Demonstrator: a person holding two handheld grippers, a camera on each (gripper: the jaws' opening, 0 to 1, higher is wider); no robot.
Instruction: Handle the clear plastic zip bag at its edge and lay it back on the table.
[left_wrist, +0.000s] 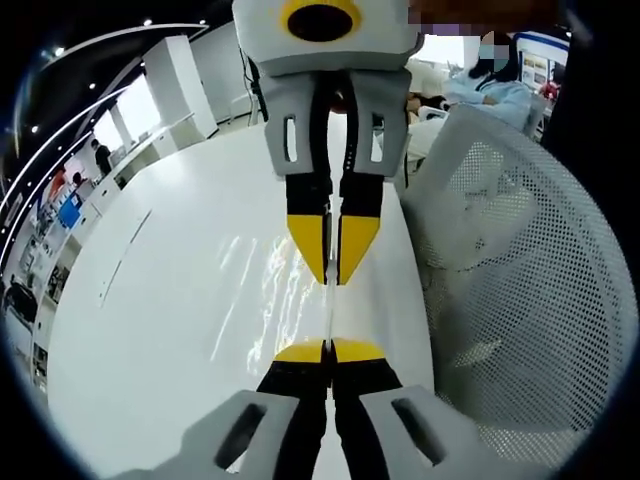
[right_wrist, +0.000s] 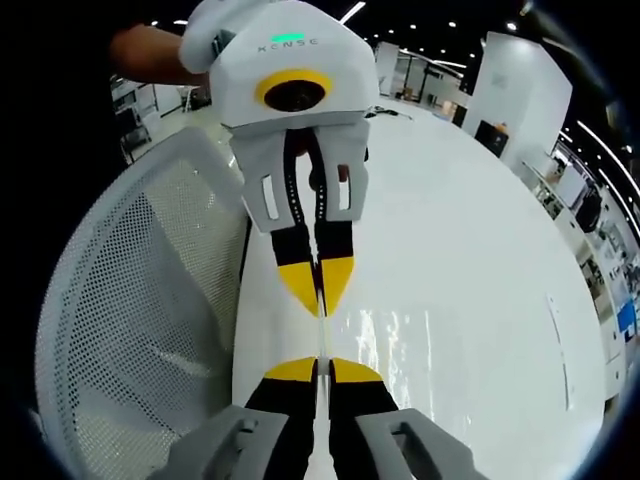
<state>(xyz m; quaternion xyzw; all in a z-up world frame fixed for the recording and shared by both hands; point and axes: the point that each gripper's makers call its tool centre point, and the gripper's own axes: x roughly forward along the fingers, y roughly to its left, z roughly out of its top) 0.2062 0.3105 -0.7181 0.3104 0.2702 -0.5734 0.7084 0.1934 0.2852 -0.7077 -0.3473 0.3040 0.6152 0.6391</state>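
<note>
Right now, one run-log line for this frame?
left claw: shut on zip bag | right claw: shut on zip bag | bag edge taut between claws, above white table

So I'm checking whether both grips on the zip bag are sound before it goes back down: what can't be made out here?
- Clear plastic zip bag: seen edge-on as a thin strip in both views, so its outline and zip are unreadable.
- Left gripper and right gripper: pad contact is hidden by the closed yellow tips.
- Table: glare blurs where the bag's lower part hangs.
- White mesh chair: cut off by the view edge.
</note>
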